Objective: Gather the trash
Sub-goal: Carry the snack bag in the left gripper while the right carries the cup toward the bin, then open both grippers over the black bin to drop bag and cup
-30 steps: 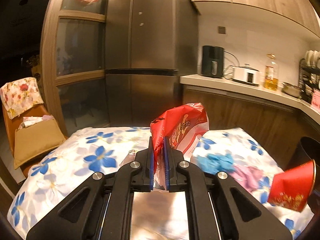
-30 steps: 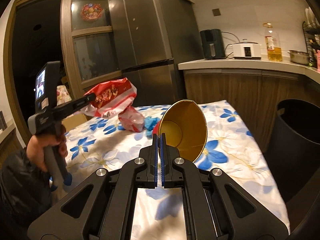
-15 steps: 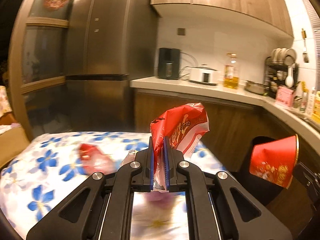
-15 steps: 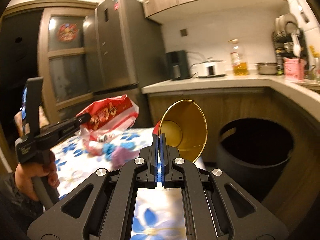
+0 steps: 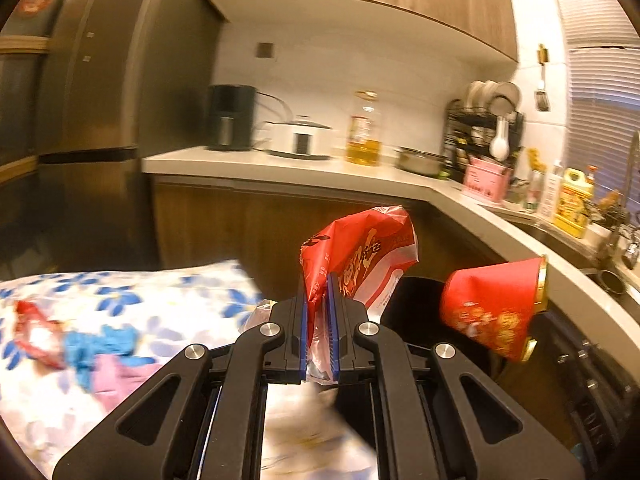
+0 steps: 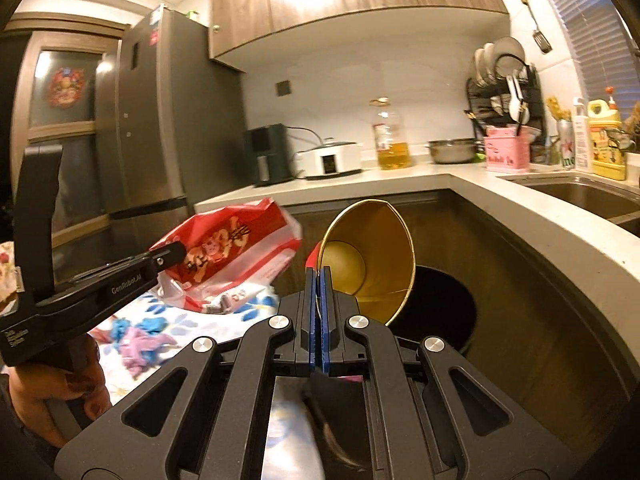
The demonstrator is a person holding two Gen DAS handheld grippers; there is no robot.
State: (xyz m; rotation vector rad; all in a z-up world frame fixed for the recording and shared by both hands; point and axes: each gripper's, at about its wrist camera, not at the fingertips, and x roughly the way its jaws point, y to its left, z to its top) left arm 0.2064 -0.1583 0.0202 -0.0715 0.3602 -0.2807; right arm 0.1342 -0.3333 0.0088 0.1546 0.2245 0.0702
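Carrying trash binward: left gripper (image 5: 319, 312) clamps the crinkled red-and-white plastic snack bag (image 5: 360, 256), right gripper (image 6: 319, 312) pinches the gold-lined red paper cup (image 6: 370, 256); release only once directly above the round black bin (image 6: 440, 308) ahead.

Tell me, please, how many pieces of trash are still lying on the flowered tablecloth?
3: a red wrapper at the left edge, a blue scrap beside it, and a pink scrap just below. More may be hidden behind the left tool.

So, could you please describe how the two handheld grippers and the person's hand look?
Both grippers are matte black plastic with triangular cut-outs, silver round bolts and blue pads on the two fingers: the left gripper and the right gripper. Seen from the right wrist camera, the left one has small white lettering on its side. The person's bare left hand wraps its dark handle, below a dark sleeve.
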